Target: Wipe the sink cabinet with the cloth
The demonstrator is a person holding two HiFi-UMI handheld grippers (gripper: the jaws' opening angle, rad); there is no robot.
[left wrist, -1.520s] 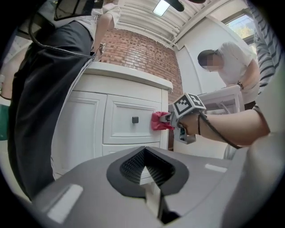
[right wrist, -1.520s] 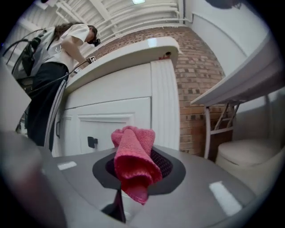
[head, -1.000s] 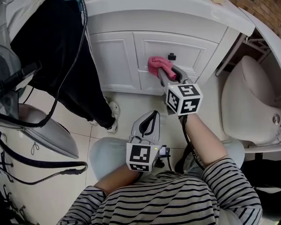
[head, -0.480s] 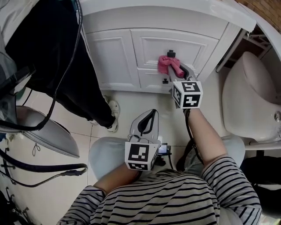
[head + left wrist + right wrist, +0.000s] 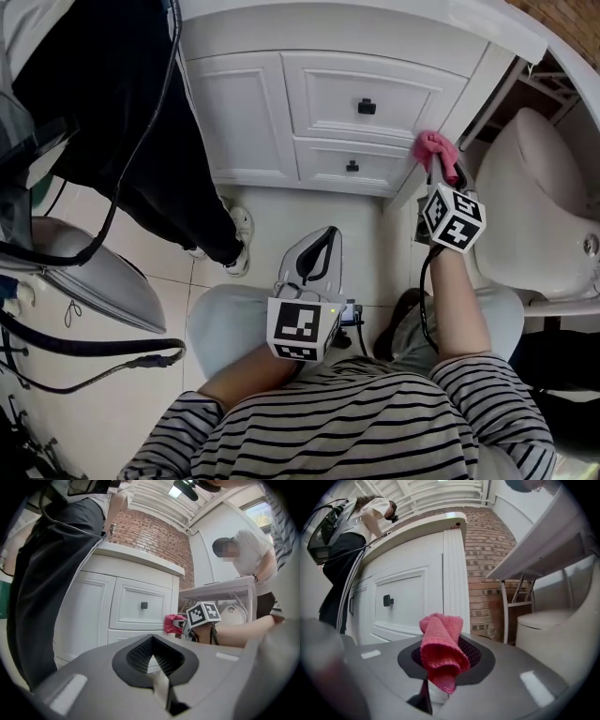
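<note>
White floor tiles in front, brick wall behind; everything placed against the sink cabinet.

Left of the cabinet: a person in dark trousers stands close, one shoe on the tiles just below the door panel.

Cabinet front: white, two drawers. Upper knob and lower knob are both black.

Below the cabinet, well off its face: my left gripper, held low near my striped shirt. Its jaws are pressed together with nothing between them (its own view shows no gap at all), and it points up toward the drawers.

Right corner of the cabinet: my right gripper is raised to the fluted corner post. Its jaws pinch the cloth, pink and bunched into a loose roll that sticks out past the tips. The cloth sits at the post, level with the lower drawer. Whether it actually presses the wood I cannot tell.

Right of the cabinet: a white rack leg just beside the post, then a toilet beyond my right forearm.
</note>
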